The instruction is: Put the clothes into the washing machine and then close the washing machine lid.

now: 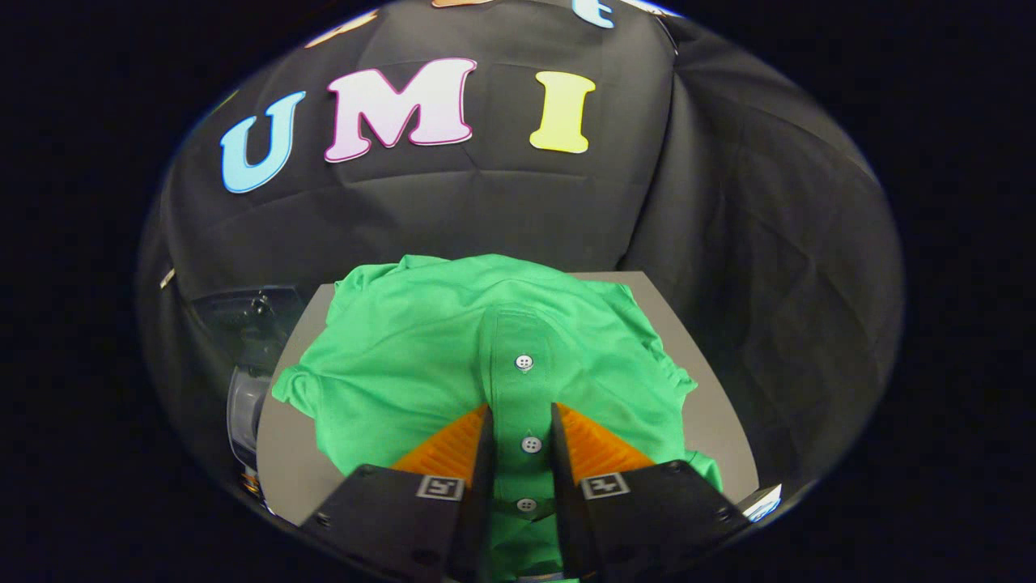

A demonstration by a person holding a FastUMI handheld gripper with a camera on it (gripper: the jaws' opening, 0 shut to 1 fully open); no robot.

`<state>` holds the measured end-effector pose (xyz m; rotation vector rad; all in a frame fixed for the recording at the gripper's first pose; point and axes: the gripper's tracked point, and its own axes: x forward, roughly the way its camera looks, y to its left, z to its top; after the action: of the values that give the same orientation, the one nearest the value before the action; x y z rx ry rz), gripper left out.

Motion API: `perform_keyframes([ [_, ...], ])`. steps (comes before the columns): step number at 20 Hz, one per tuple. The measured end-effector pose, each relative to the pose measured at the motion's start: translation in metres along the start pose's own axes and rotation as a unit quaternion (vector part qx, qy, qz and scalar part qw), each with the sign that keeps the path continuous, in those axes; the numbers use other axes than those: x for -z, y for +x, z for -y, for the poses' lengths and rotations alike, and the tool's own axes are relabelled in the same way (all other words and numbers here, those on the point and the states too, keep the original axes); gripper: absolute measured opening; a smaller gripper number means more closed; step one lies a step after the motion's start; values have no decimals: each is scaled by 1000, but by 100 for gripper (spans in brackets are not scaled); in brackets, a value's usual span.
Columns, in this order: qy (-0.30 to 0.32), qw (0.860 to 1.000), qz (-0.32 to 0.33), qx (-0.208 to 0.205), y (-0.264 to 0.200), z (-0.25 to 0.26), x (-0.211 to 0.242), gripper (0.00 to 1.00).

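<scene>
Gripper view: jaws pinching the green shirt (button placket between them) on the table.

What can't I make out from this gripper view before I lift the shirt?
- Grip: the fingers straddle the button placket of the green shirt; whether both press on it cannot be told.
- Table: the shirt covers most of its top.
- Washing machine: a dim, partly seen shape beside the table, cut off by the table's edge; its lid state is unclear.
- Shirt's near hem: hidden behind the gripper.
</scene>
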<state>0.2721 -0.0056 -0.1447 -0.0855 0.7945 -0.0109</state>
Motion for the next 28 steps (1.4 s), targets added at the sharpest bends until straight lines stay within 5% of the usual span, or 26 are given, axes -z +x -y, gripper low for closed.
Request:
perform_keyframes([
  [3, 31, 999, -14, -15, -5, 2, -3, 12],
  [18, 64, 994, 70, -48, -121, -18, -127, 12],
  [28, 39, 988, 124, -86, -188, -108, -173, 11],
])
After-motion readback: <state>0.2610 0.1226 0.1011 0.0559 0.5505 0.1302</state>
